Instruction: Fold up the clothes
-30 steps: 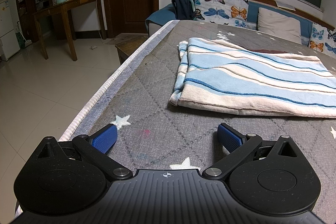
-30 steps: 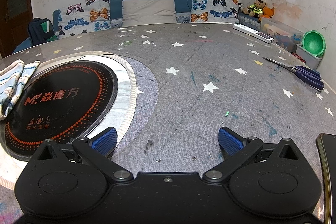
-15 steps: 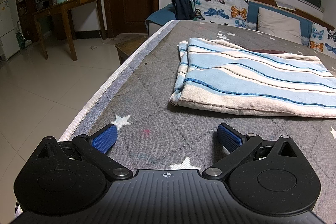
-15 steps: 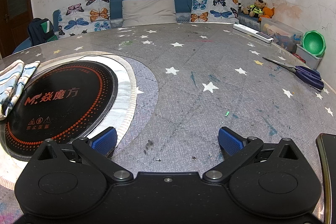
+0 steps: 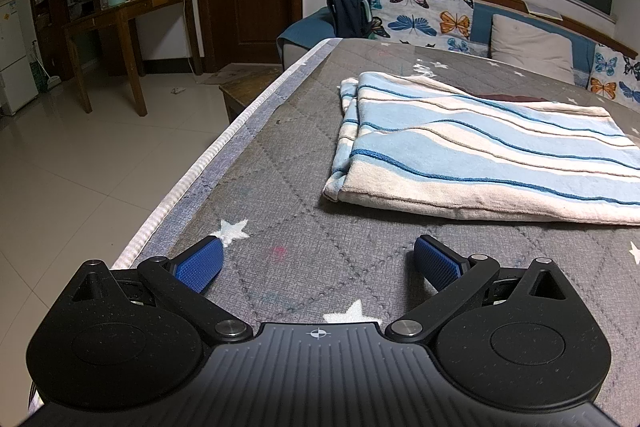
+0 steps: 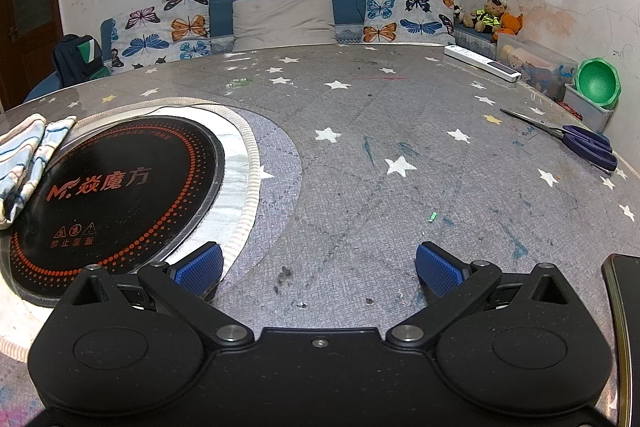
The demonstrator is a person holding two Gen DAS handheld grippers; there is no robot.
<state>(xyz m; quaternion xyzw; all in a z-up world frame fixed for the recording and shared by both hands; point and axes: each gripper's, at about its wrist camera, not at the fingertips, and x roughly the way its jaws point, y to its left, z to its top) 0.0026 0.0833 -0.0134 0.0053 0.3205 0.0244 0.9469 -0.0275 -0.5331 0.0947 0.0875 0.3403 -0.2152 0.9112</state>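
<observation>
Resting low over the grey star-print table, your left gripper has its blue pads spread wide and holds nothing. Just ahead and to its right lies the striped cloth, flat and doubled into a neat rectangle, layered edges showing at its near-left corner. Your right gripper is likewise wide apart and empty, well away from the cloth, which shows only at the far left edge of that view, overlapping the black cooktop. Scissors lie far right. Folding looks mostly or fully done; perhaps one more fold remains. No other garment is visible.
</observation>
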